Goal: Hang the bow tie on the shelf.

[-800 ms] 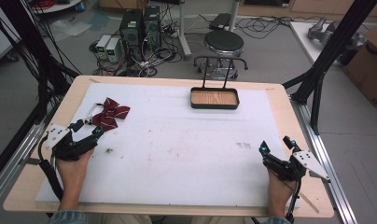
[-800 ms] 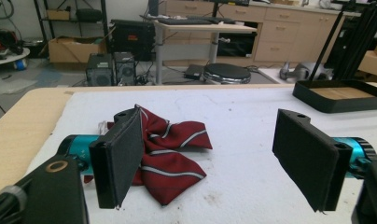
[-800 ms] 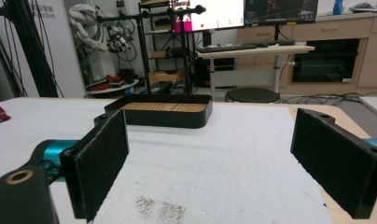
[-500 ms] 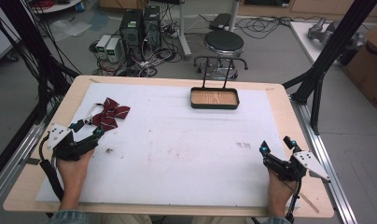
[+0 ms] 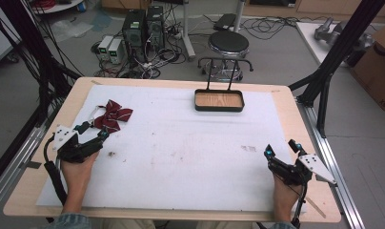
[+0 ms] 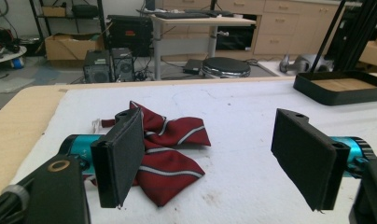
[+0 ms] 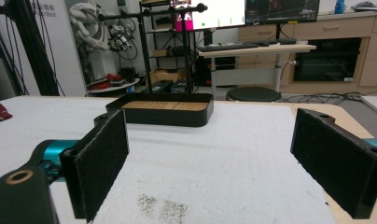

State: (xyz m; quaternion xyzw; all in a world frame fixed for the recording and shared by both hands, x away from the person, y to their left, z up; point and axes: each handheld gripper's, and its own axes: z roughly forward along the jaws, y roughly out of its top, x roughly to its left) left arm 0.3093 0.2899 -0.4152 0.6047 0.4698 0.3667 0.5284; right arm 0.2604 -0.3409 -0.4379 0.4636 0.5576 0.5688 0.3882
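The soft cloth bow tie [image 6: 165, 151] is dark red with thin white and grey stripes, and it has a white strap [image 5: 93, 116]. It lies on a white foam mat [image 5: 190, 152] with small dark smudges. The wooden bench [image 5: 76, 95] under the mat is light tan. The shallow tray [image 5: 218, 100] has black walls and a brown wood-grain floor. The left gripper [image 6: 214, 158] has black fingers [image 6: 119, 156] on bright blue holders. The right gripper [image 7: 214, 163] has the same colours.
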